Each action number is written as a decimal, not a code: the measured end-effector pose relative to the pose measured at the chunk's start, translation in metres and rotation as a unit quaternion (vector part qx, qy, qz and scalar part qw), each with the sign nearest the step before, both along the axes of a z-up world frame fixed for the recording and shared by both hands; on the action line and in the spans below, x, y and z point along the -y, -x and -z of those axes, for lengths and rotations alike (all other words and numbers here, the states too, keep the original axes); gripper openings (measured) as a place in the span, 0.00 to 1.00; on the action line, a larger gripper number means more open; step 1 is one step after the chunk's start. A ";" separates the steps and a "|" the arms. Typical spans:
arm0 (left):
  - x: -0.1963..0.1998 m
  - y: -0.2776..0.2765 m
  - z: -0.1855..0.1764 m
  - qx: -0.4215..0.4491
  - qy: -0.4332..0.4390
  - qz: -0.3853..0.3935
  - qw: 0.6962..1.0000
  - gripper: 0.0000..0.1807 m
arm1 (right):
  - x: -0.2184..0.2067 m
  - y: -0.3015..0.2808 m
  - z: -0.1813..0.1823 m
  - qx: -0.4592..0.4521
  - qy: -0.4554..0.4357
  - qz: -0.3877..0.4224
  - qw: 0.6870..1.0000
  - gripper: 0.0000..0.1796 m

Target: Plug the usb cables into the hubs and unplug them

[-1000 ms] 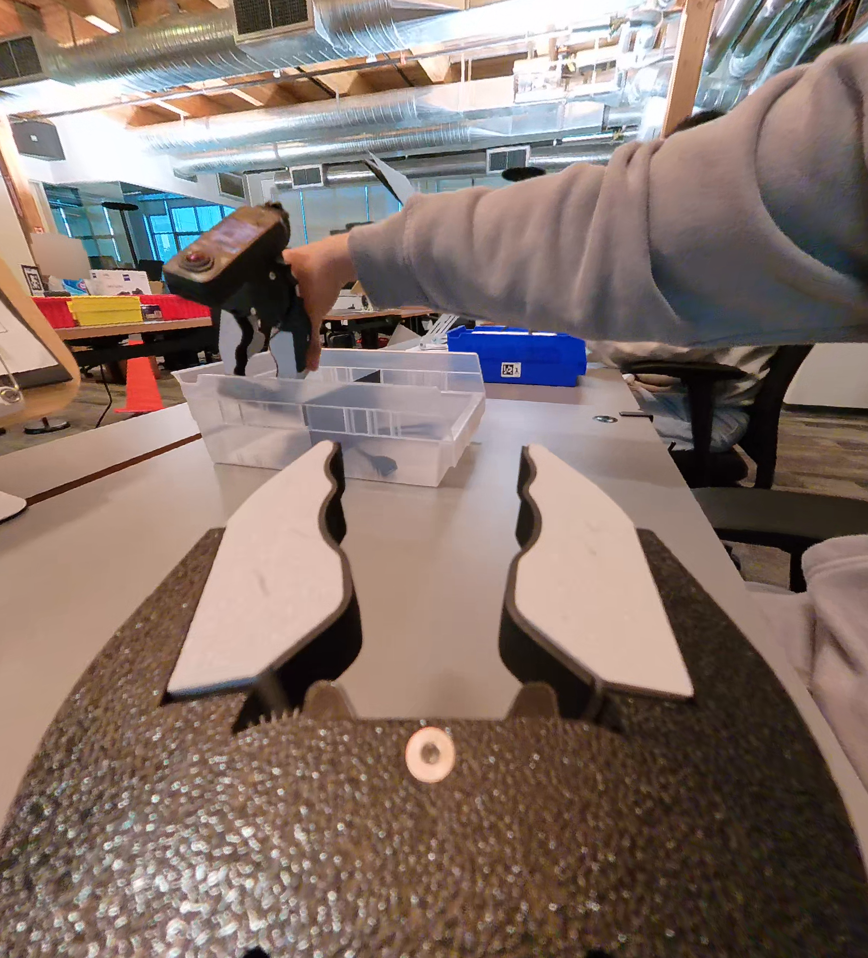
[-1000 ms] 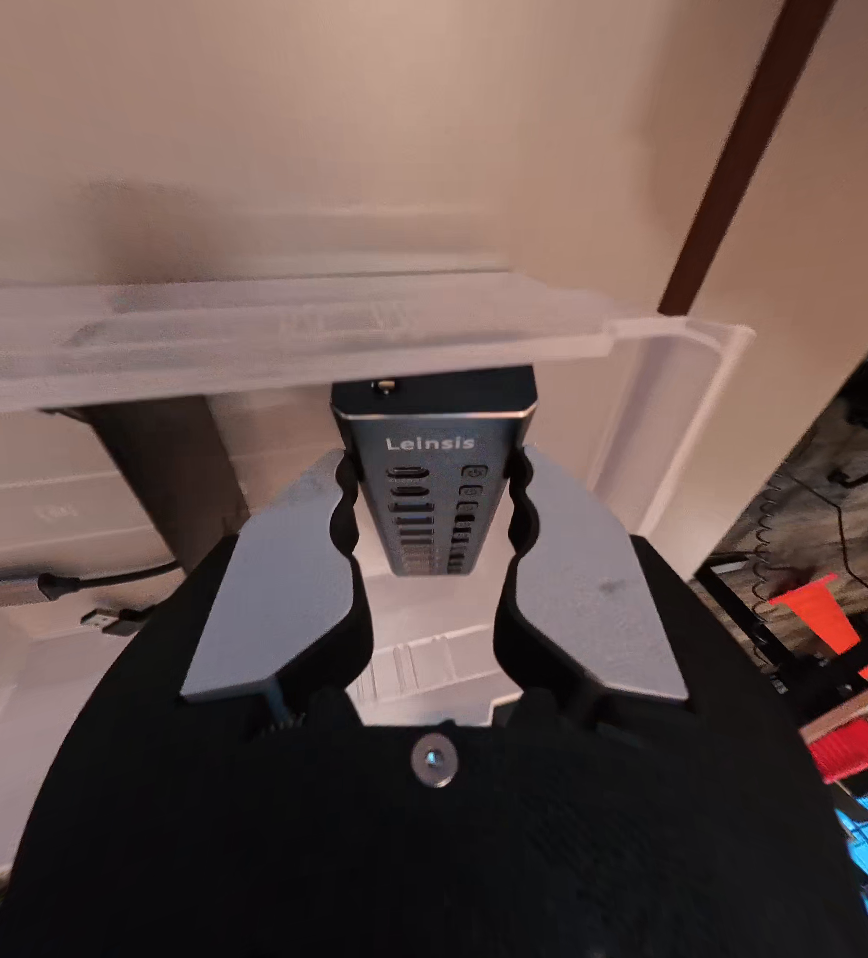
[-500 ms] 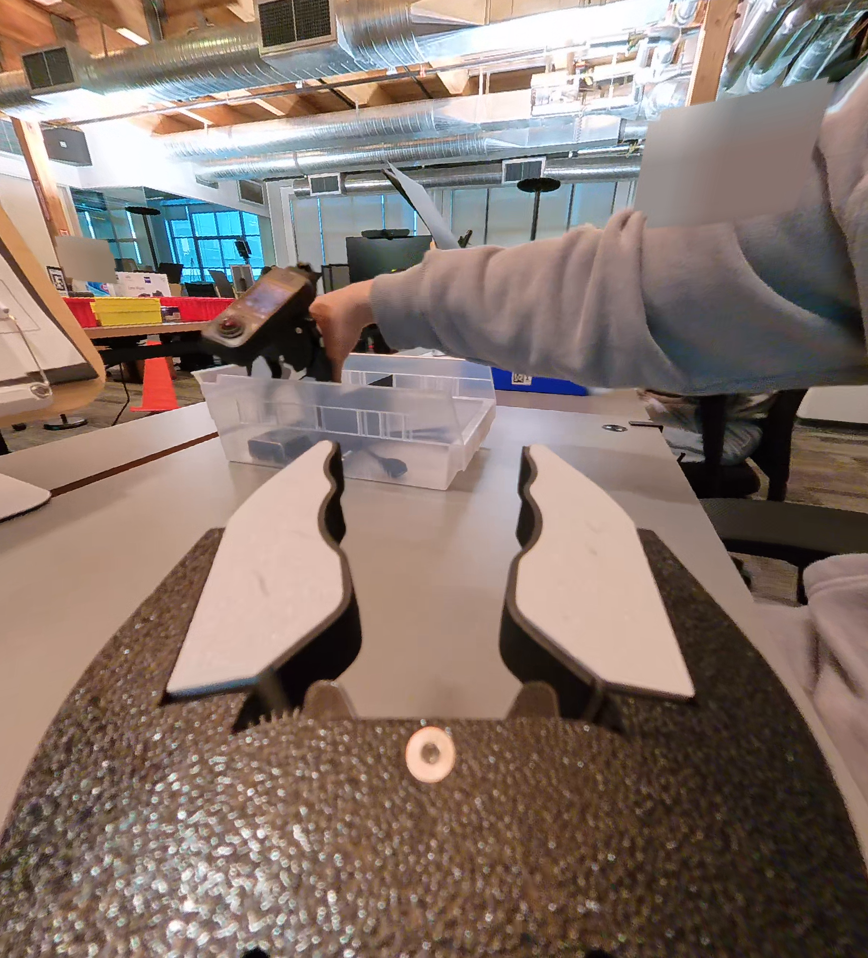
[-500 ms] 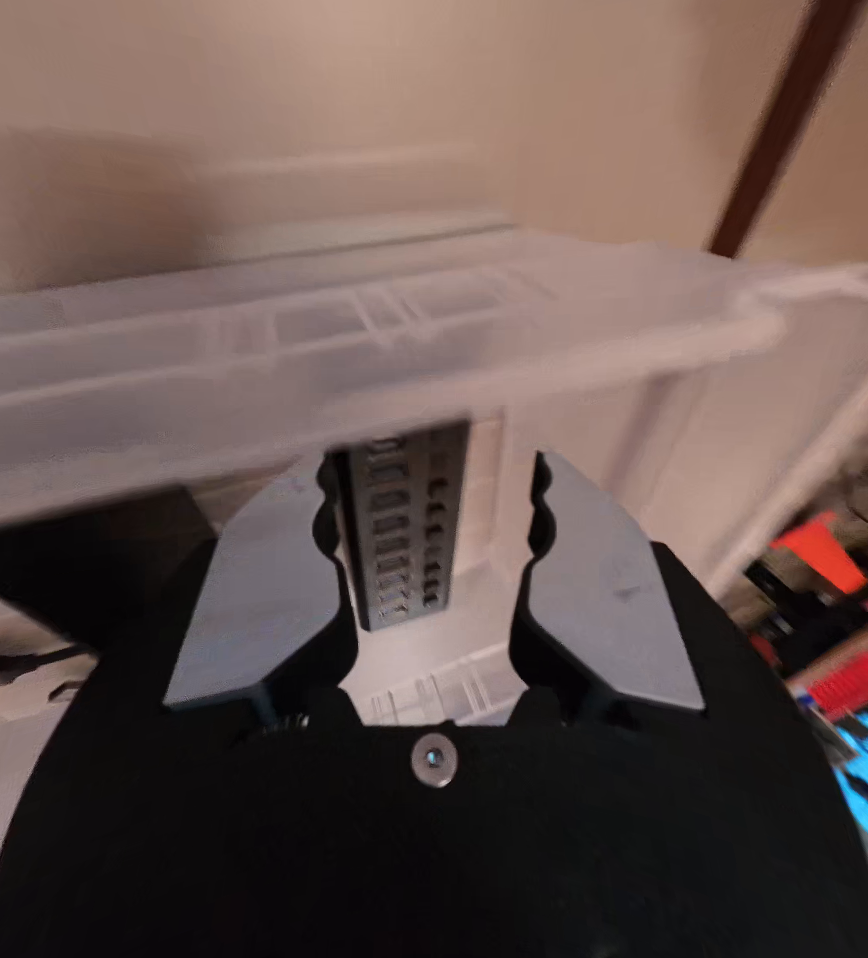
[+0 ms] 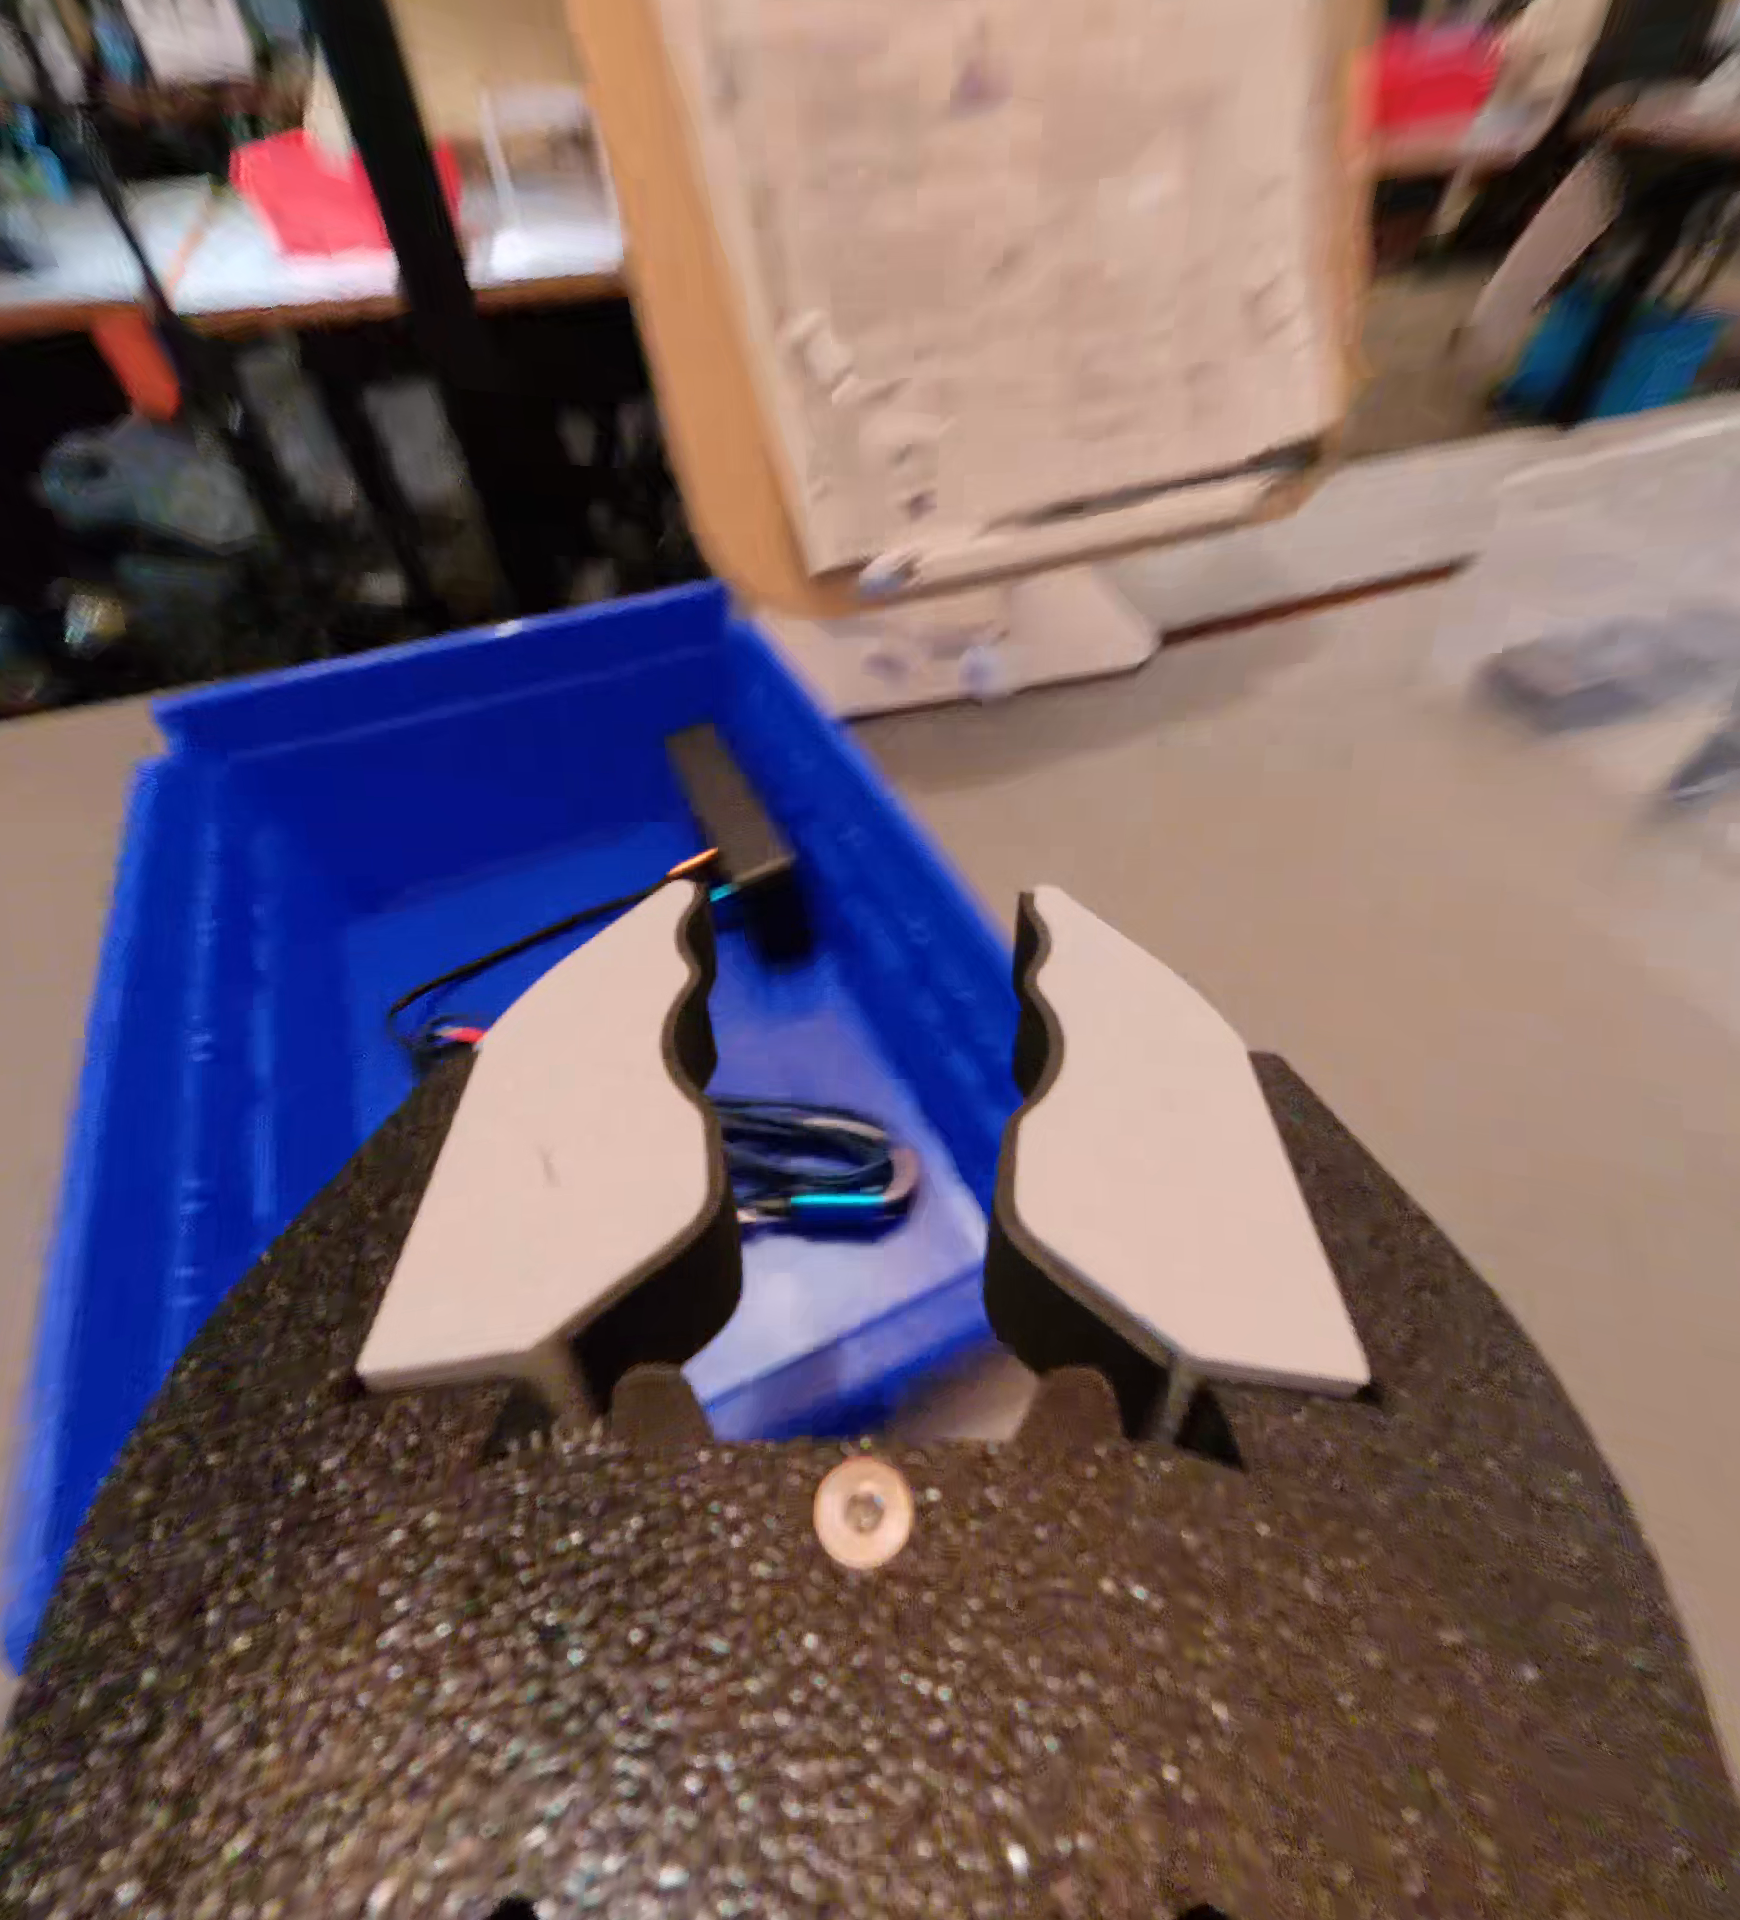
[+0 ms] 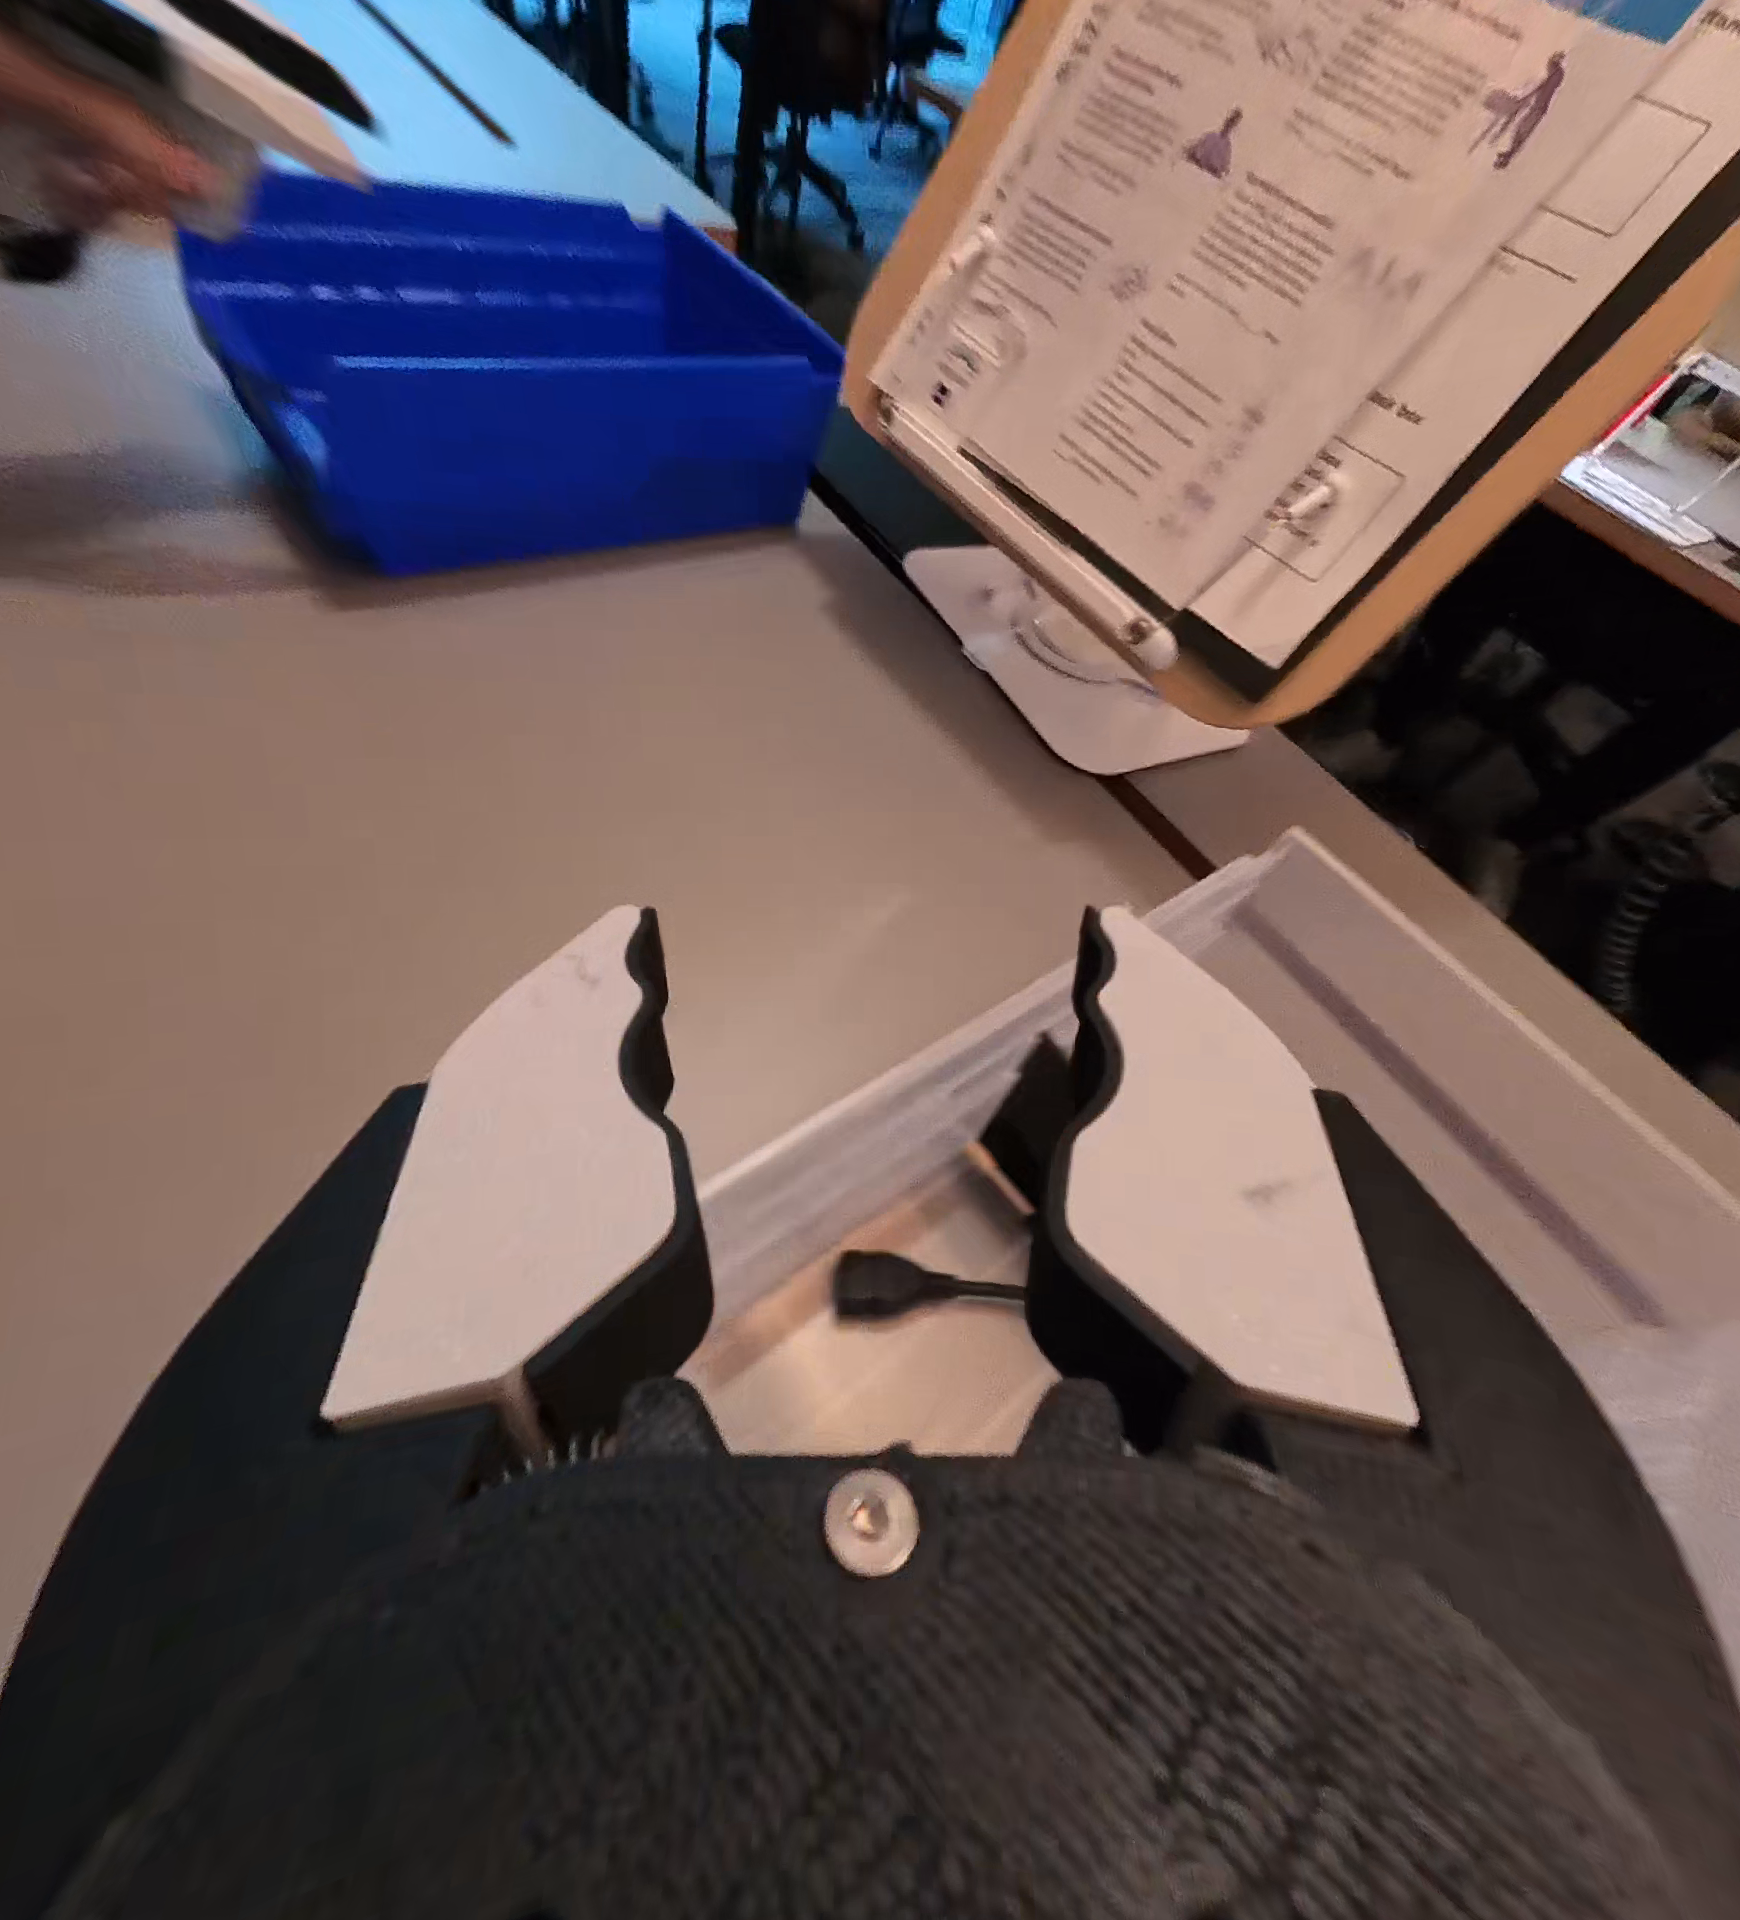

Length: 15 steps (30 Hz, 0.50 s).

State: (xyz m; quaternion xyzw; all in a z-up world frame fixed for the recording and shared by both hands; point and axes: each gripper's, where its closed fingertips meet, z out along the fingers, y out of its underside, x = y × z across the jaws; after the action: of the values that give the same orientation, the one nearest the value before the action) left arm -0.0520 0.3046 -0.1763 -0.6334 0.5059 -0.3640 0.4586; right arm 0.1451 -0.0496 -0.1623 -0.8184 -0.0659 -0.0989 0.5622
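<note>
My left gripper is open and empty, hovering over the near end of a blue bin. In that bin lie a dark USB hub, a thin black cable and a coiled blue cable. My right gripper is open and empty above the near wall of a clear plastic bin. A black USB plug on a cable lies on that bin's floor between my fingers. A dark object beside my right finger is mostly hidden. The blue bin shows far left, with the left gripper blurred above it.
A tilted board with printed sheets stands on a white base at the table's far edge, between the two bins. The grey table stretches between them. The clear bin shows blurred at the right in the left wrist view.
My right gripper let go of the hub inside the clear bin, opened and pulled back up. My left gripper swung left from facing the clear bin to over the blue bin.
</note>
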 end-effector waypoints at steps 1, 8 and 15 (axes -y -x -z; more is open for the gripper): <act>-0.019 -0.010 0.009 -0.034 0.010 -0.007 0.999 0.31 | 0.005 0.010 0.002 -0.011 -0.015 0.000 1.000 0.42; -0.073 -0.095 0.097 -0.206 0.152 -0.022 0.966 0.36 | 0.019 0.048 0.023 -0.084 -0.052 0.010 0.995 0.43; -0.076 -0.127 0.116 -0.188 0.162 -0.033 0.968 0.18 | 0.024 0.071 0.033 -0.115 -0.061 -0.002 0.991 0.40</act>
State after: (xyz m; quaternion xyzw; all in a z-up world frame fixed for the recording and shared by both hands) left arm 0.0747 0.3807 -0.2928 -0.7725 0.4966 -0.3001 0.2582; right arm 0.0745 -0.0737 -0.1953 -0.7886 0.0042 -0.0068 0.6148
